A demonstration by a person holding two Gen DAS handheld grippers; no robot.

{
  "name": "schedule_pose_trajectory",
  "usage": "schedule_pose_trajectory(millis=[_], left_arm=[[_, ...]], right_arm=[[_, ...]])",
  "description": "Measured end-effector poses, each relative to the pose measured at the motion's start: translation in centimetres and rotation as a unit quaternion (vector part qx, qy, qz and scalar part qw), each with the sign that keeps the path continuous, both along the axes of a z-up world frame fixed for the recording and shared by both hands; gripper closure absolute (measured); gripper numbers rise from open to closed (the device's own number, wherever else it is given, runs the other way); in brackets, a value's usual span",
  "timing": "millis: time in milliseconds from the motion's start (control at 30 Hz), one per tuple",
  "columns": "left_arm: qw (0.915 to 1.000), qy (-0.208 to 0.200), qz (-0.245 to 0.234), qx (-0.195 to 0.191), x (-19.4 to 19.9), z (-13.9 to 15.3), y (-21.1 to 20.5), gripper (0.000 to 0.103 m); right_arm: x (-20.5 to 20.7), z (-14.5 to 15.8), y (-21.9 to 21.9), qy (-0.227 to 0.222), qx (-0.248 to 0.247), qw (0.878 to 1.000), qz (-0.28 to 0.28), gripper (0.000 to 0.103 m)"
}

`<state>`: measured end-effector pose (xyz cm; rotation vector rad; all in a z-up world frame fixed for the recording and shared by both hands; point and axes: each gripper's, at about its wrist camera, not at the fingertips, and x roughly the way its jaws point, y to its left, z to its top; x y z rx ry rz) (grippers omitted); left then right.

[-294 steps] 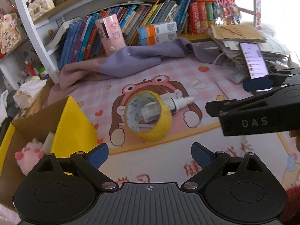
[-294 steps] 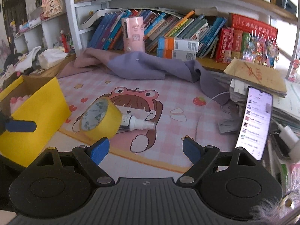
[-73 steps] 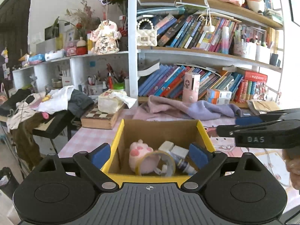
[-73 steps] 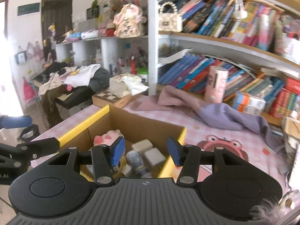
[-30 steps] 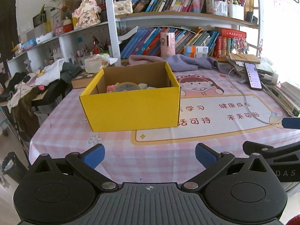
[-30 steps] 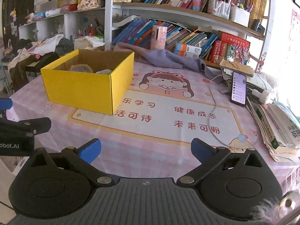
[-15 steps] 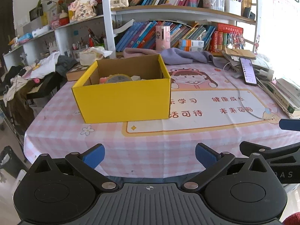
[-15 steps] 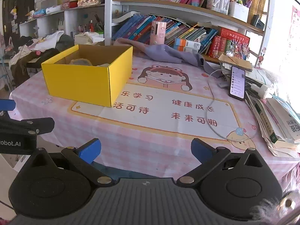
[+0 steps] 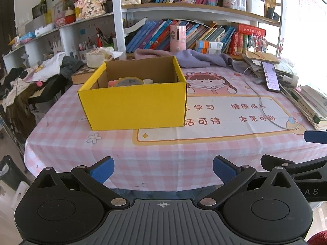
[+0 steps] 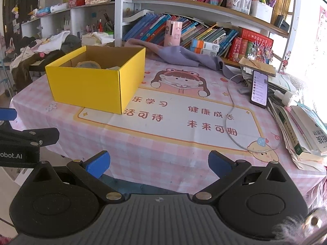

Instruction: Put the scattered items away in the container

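two handheld grippers held back from the near edge of a table (image 9: 173, 149) covered w/ a pink checked cloth. the left gripper (image 9: 163, 168) has its blue-padded fingers spread wide, nothing between them; the right gripper (image 10: 159, 162) is likewise spread wide & empty. each gripper shows at the side of the other's view, both off the table edge.

the yellow cardboard box (image 9: 134, 106) sits upright on the left-centre of the table, open at the top, its front right corner overlapping the printed cartoon mat (image 9: 224, 112). inside, just above the front wall, the top of a yellow tape roll (image 9: 127, 81) shows, w/ a pink soft item (image 9: 111, 83) touching its left side & pale blocks (image 9: 148, 81) to its right. what lies lower in the box is hidden by the wall.

on the mat itself no loose items show. right side of table: a phone (image 9: 270, 76) propped upright w/ lit screen, a white cable (image 10: 231, 110) looping across the mat, stacked books & papers (image 10: 302, 130) at the far right edge. behind the box, a purple cloth (image 9: 196, 59) lies crumpled at the foot of a bookshelf (image 9: 184, 34) full of books, w/ a pink canister (image 9: 178, 37) standing on it.
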<state>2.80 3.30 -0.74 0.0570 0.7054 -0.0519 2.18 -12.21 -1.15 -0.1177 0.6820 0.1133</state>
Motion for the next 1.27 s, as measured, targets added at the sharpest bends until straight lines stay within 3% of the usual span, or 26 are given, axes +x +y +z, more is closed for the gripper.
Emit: schedule_pose_trajectory(millis=[1267], left_arm=[[0.9999, 0.009, -0.006, -0.001, 0.45, -0.35, 0.05, 0.000]], right_arm=[[0.30, -0.67, -0.01, 0.007, -0.001, 1.000, -0.003, 0.000]])
